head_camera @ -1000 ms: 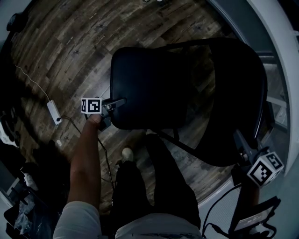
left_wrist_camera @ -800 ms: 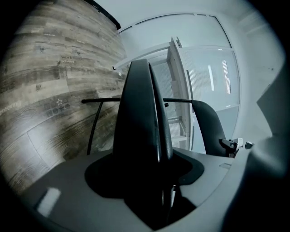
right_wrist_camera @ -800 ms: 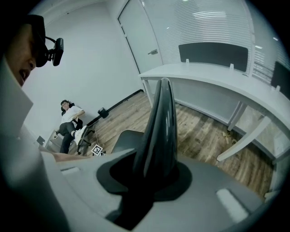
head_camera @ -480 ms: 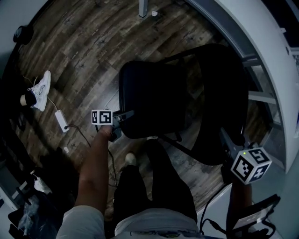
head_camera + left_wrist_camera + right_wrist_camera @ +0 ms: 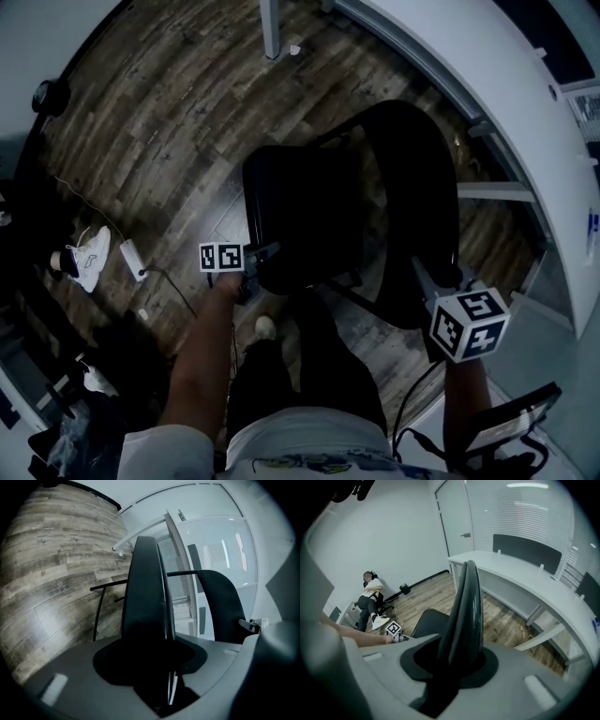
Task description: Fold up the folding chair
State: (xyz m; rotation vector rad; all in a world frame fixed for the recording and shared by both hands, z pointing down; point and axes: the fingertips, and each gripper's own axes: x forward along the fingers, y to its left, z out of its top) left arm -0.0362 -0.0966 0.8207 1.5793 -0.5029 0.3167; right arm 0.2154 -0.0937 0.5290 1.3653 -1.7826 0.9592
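Folding chair (image 5: 356, 206), black, stands on the wooden floor (image 5: 150, 122), half closed. It is gripped by both tools, straight ahead of each.

Left tool (image 5: 265, 253): jaws have just been closing and now sit narrow, clamped on the front edge of the seat (image 5: 300, 211). In the left gripper view the seat runs edge-on out of the jaw gap, straight away from the tool and tilted steeply up. Thin black frame tubes (image 5: 97, 609) show to the left of it. The backrest (image 5: 422, 187) lies beyond, off to this tool's right.

Right tool (image 5: 424, 279): jaws part-way closed and clamped on the backrest's top edge, pointing steeply down. In the right gripper view the backrest rises edge-on from between the jaws. The seat lies below and to the tool's left, and the left tool's marker cube (image 5: 393, 629) sits at the seat's near edge.

Surroundings:
- A curved white table (image 5: 525, 122) sits beyond the backrest, on the far side of the right tool.
- A white shoe (image 5: 92, 255) and a small white box on a cable (image 5: 131, 260) lie on the floor, well off to the left of the left tool.
- The right gripper view shows a person (image 5: 370, 597) seated on the floor by the far wall.
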